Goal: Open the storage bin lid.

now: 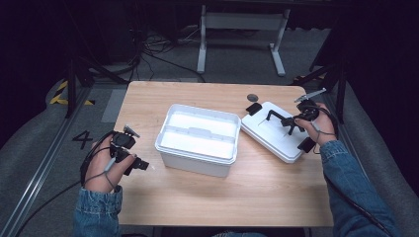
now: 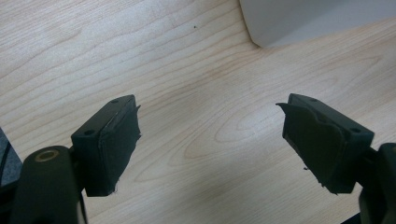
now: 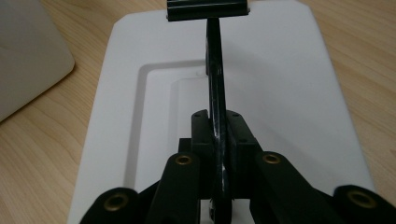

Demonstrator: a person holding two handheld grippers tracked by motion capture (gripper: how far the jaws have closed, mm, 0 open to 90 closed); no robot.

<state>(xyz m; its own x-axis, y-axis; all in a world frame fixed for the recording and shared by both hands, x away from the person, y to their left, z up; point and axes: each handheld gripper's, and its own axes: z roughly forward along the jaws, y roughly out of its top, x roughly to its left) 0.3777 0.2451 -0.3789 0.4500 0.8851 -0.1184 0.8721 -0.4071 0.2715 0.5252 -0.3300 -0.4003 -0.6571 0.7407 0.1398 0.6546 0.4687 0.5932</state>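
Denim sleeves are seen at the bottom of the high view, one on each forearm; two grippers are held, one in each hand; one white bin, one white lid and one wooden table are counted. At the table's near left corner the left gripper [image 1: 141, 164] is held low over bare wood, its jaws spread wide with nothing between them; in the left gripper view the two black pads [image 2: 116, 144] are seen well apart above the table [image 2: 187, 70], and a corner of the white bin [image 2: 308, 18] is seen at the top edge. On the far right the right gripper [image 1: 291, 123] is closed on the black handle [image 3: 215, 70] of the white lid [image 1: 274, 133]; in the right gripper view the handle's thin bar is pinched between the jaws, and its far end meets a black clip [image 3: 208, 10] at the lid's far edge. The lid lies flat on the table, just beside the bin's right side; the open bin [image 1: 197, 138] stands at the table's middle, with a divider across its inside. A small dark disc [image 1: 252, 97] is seen on the table beyond the lid.
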